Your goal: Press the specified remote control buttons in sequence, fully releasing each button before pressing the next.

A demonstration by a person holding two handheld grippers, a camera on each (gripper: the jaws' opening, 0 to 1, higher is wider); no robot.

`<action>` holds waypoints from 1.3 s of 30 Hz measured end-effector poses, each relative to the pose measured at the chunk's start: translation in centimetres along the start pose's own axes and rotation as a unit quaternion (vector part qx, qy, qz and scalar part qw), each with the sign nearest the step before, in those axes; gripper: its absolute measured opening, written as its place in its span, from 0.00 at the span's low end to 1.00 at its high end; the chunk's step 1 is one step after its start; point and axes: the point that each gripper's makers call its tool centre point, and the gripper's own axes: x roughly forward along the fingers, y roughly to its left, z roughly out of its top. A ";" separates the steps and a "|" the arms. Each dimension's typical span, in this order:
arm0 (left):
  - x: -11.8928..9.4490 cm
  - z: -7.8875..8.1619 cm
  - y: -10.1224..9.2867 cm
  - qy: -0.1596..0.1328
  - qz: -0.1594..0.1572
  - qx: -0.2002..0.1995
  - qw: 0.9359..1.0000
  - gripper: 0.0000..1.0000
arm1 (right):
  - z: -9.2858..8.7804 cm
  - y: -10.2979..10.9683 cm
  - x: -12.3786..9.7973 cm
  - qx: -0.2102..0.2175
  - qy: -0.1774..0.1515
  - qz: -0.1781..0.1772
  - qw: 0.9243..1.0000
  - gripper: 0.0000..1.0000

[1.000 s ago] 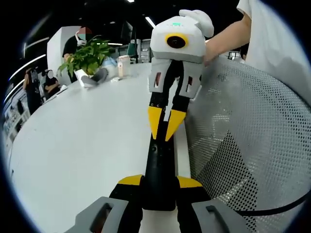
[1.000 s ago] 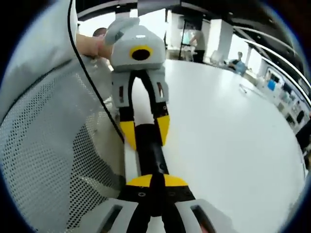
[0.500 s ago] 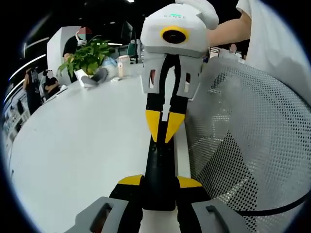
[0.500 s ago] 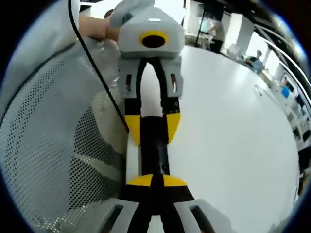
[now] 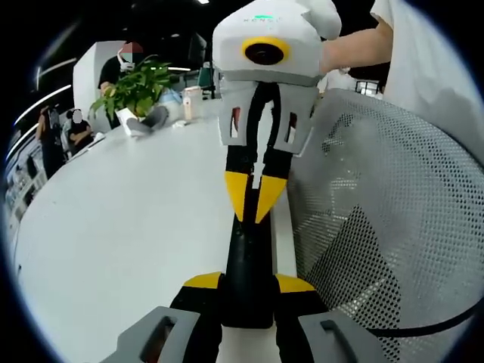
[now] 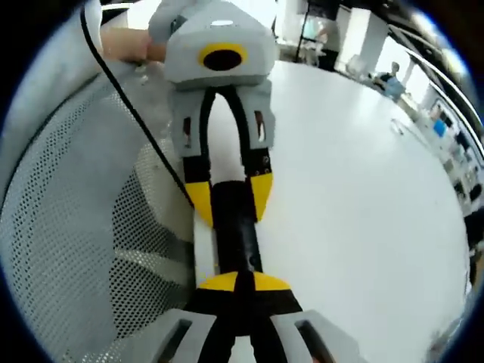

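Observation:
A long black remote control [image 5: 246, 253] lies lengthwise between my left gripper's [image 5: 248, 282] yellow-tipped jaws, which are shut on its near end. My right gripper [image 5: 254, 206] comes in from the far side, shut, its yellow tips meeting in a point on the remote's upper face. In the right gripper view the remote [image 6: 233, 227] runs away from my shut right gripper [image 6: 240, 283] to the left gripper [image 6: 229, 198], whose jaws clamp it from both sides. The buttons are hidden.
A white table [image 5: 121, 219] spreads out to one side, with a potted plant [image 5: 136, 91] and a cup [image 5: 192, 103] at its far end. A mesh chair back [image 5: 378, 219] stands close beside the remote. A person's sleeve [image 5: 423, 60] is nearby.
In the left gripper view the right gripper's body has swung up, closer and slightly left, while its tips stay on the remote. The left gripper keeps its hold.

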 end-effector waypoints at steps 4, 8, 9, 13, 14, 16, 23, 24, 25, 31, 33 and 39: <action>0.0 0.0 0.0 -0.001 0.000 0.000 1.000 0.24 | 0.0 -0.1 -0.1 0.028 -0.054 -0.022 0.998 0.00; 0.0 0.0 0.0 -0.002 0.001 0.000 1.000 0.24 | 0.0 -0.1 -0.4 0.088 -0.073 -0.005 0.993 0.00; 0.0 0.0 0.0 -0.002 0.001 0.000 1.000 0.24 | 0.0 -0.2 -0.5 0.110 -0.077 -0.002 0.991 0.00; 0.0 0.0 0.0 -0.001 0.001 0.000 1.000 0.24 | 1.0 -0.1 -0.9 0.100 -0.101 0.002 0.990 0.00; 0.0 0.0 0.0 -0.001 0.001 0.000 1.000 0.24 | 1.0 -0.1 -0.9 0.092 -0.098 -0.003 0.991 0.00; 0.0 0.0 0.0 -0.001 0.001 0.000 1.000 0.24 | 0.1 -0.3 -0.7 0.069 -0.064 -0.014 0.996 0.00; 0.0 0.0 0.0 -0.002 0.001 -0.001 1.000 0.24 | -0.6 0.5 -0.4 -0.097 0.020 -0.027 0.995 0.00; 0.0 0.0 0.0 -0.002 0.001 -0.001 1.000 0.24 | -0.6 0.5 -0.3 -0.127 0.035 -0.030 0.991 0.00; 0.0 0.0 0.0 -0.001 0.001 -0.001 1.000 0.24 | -0.5 0.5 -0.3 -0.138 0.043 -0.030 0.989 0.00; 0.1 0.0 0.0 -0.001 0.001 -0.001 1.000 0.24 | 0.1 0.4 0.1 -0.136 0.046 -0.023 0.989 0.00; 0.0 0.0 0.0 -0.001 0.001 -0.001 1.000 0.24 | 0.1 0.4 0.2 -0.144 0.046 -0.022 0.988 0.00; 0.0 0.0 0.0 -0.001 0.001 -0.001 1.000 0.24 | -0.3 0.4 -0.1 -0.118 0.058 -0.008 0.991 0.00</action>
